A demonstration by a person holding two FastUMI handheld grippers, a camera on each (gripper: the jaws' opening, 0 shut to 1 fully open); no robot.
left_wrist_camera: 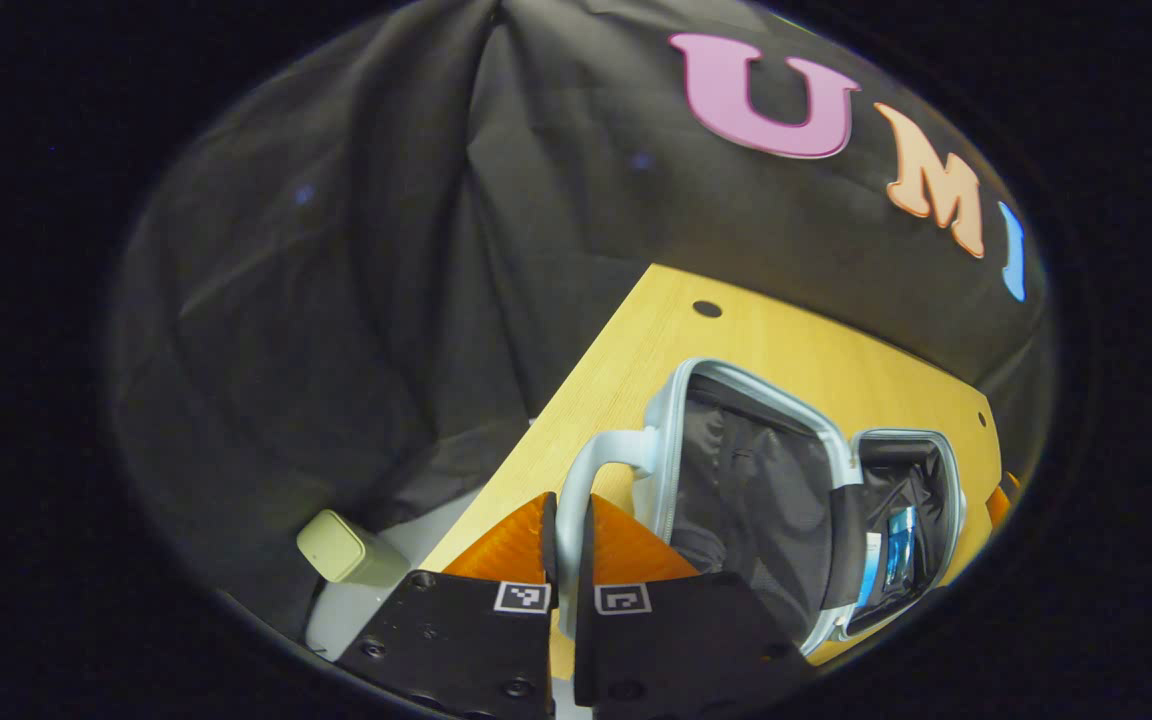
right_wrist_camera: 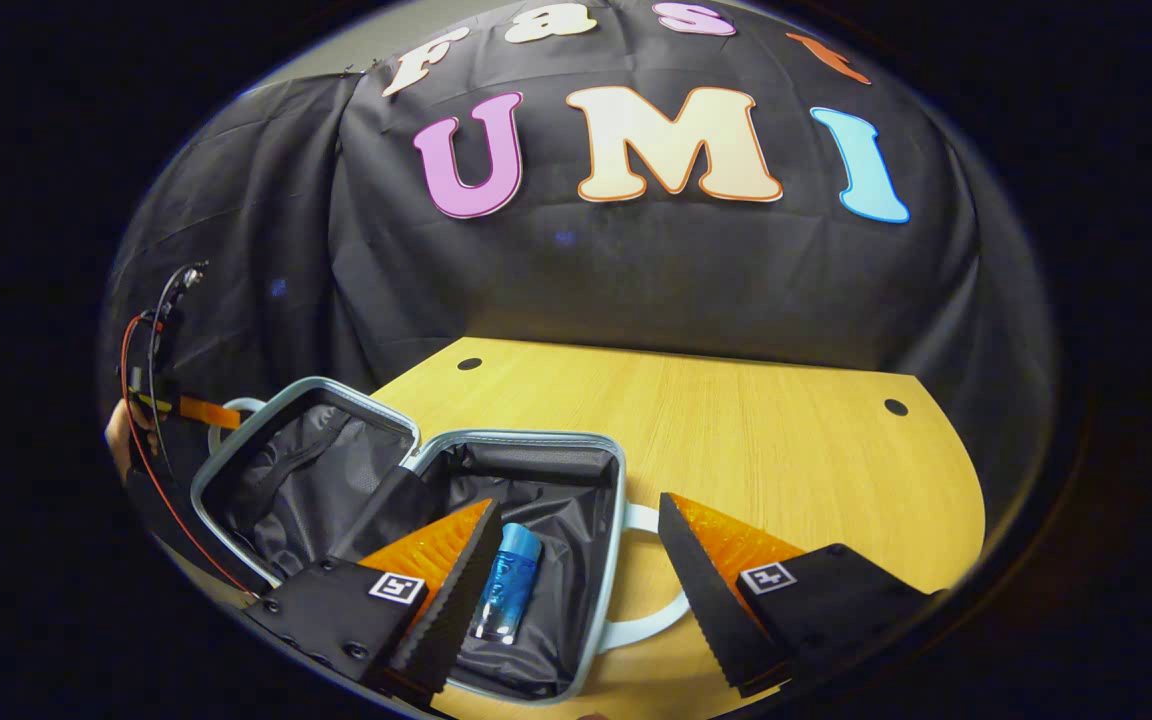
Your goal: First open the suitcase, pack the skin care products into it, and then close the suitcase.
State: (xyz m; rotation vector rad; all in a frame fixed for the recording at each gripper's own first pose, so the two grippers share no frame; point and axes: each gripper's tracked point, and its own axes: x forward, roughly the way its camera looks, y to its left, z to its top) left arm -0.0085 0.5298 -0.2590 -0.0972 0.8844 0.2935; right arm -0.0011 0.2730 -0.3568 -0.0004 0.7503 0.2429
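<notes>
1. The left hand-held gripper (left_wrist_camera: 568,540) is pinched on the pale handle (left_wrist_camera: 576,490) of the suitcase lid (left_wrist_camera: 746,480), both fingers pressing on the loop right between them. Seen from the right gripper view, it sits far off to the left (right_wrist_camera: 198,411), held by a hand (right_wrist_camera: 118,432) at the lid's outer edge.
2. The right hand-held gripper (right_wrist_camera: 576,560) is spread wide and holds nothing; it hovers over the near rim of the suitcase base (right_wrist_camera: 608,560), with the base's handle (right_wrist_camera: 658,595) between its fingers.
3. A blue skin care bottle (right_wrist_camera: 506,582) lies in the base, just ahead of the right gripper's left finger (right_wrist_camera: 446,590).
4. Opening looks done and one bottle is packed; closing is left. I judge the left grip is ready to swing the lid over.
5. The suitcase rests on the wooden worktop (right_wrist_camera: 786,450).
</notes>
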